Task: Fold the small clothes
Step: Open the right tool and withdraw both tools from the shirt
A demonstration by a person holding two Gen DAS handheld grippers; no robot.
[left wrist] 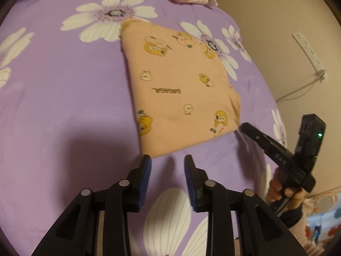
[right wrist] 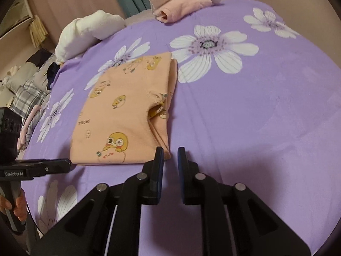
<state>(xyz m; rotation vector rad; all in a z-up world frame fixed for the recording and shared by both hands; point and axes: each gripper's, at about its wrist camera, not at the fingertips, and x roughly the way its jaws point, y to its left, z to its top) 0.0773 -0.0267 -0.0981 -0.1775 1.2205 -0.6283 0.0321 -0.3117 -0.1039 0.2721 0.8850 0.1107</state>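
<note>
Ahead of your claws lies the garment (left wrist: 179, 89), soft matt printed cotton, on a smooth matt cloth sheet (left wrist: 64, 98). Your left gripper (left wrist: 168, 162) is matt black plastic with ribbed blue pads (left wrist: 147, 181).

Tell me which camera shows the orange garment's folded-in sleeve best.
The right wrist view: the orange garment lies folded, its sleeve opening facing the camera. The left wrist view shows only the flat printed top.

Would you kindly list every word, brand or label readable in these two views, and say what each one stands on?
"GenRobot.AI": on the left gripper, right wrist view.
"GAENGA", seen upside down, last letters unsure: printed on the peach garment.
"DAS", partly legible: on the right gripper, left wrist view.
Smaller print on the garment in the right wrist view: too blurred to read.
</note>
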